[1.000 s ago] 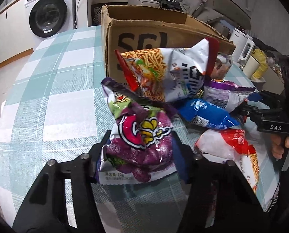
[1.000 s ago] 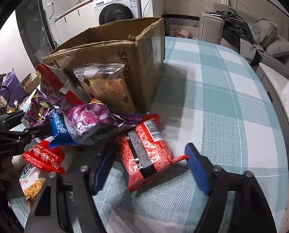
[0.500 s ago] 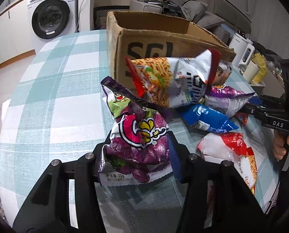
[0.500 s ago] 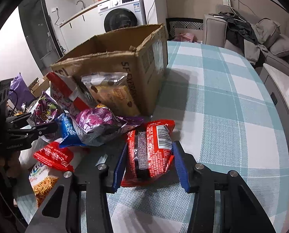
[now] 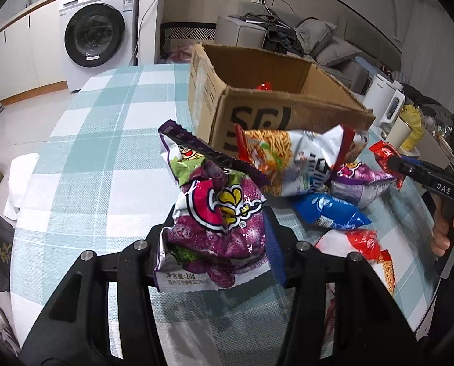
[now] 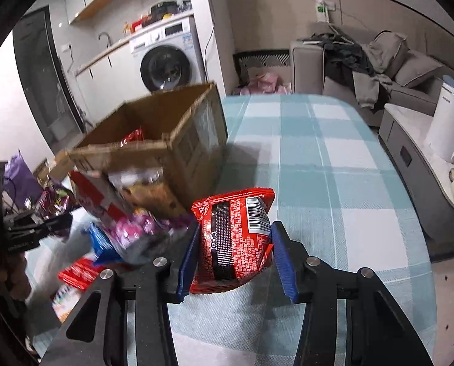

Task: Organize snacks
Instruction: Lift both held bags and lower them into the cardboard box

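Left tool clenches a crinkly purple bag — right tool, a glossy red packet.

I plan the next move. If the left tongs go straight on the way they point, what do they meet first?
Probably the noodle packet leaning on the cardboard box; the left tongs already hold the purple snack bag. Depth is unclear.

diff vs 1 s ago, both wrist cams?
The right hand-held gripper closed on the red snack packet and lifted it off the checked tablecloth. The left hand-held gripper rose with the purple chip bag, which it already held. The cardboard box and the remaining snack pile stayed put.
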Demonstrator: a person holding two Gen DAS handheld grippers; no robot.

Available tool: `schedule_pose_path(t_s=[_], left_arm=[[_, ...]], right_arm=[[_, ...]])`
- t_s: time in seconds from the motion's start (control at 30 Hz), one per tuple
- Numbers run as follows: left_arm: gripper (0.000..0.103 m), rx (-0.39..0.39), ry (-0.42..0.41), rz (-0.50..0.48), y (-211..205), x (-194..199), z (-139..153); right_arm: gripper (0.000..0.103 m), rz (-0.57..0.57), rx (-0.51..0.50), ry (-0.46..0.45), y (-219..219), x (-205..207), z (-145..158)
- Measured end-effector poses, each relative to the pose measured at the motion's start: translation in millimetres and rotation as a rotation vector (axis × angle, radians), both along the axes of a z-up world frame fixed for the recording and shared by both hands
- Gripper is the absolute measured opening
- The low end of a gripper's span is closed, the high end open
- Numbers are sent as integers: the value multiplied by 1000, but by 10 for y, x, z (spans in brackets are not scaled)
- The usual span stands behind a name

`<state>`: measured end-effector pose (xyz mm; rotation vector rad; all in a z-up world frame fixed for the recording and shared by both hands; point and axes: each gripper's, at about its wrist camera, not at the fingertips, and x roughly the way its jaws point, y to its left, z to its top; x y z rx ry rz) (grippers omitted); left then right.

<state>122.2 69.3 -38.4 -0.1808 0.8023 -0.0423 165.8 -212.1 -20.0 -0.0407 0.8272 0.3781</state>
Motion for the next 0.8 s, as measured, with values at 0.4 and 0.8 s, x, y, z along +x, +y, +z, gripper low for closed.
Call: schedule_pose_path(t_s=[0.4,0.8], left_arm=[[48,14,-87,33,-13,-216,348],[48,9,-141,47,-11,-390,659]], right_arm=[[47,12,65,-74,54,-138,317],[47,66,105,-140,234,-300,602]])
